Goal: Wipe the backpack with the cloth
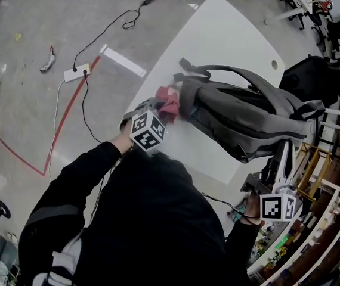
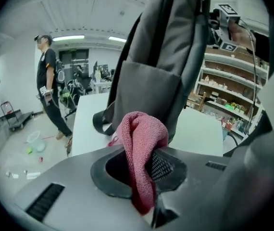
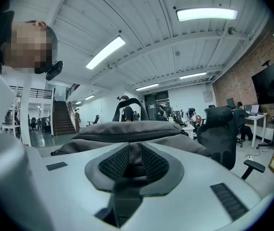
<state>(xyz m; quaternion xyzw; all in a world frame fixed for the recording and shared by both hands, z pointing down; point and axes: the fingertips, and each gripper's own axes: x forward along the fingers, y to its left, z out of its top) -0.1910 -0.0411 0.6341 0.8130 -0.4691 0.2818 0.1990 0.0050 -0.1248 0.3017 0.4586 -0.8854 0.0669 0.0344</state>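
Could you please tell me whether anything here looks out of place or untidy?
Only the floor stands out: small bits of litter lie scattered left of the table, and a power strip trails cables across it. The backpack and cloth show no visible damage.

A white worktop (image 1: 218, 40) with a small round hole (image 1: 274, 64) near one corner carries a grey backpack (image 1: 247, 115) on its near half. On the grey floor (image 1: 21, 100) beside it lie a white power strip (image 1: 77, 72), a black cable (image 1: 84, 100) and red tape lines (image 1: 64, 130).
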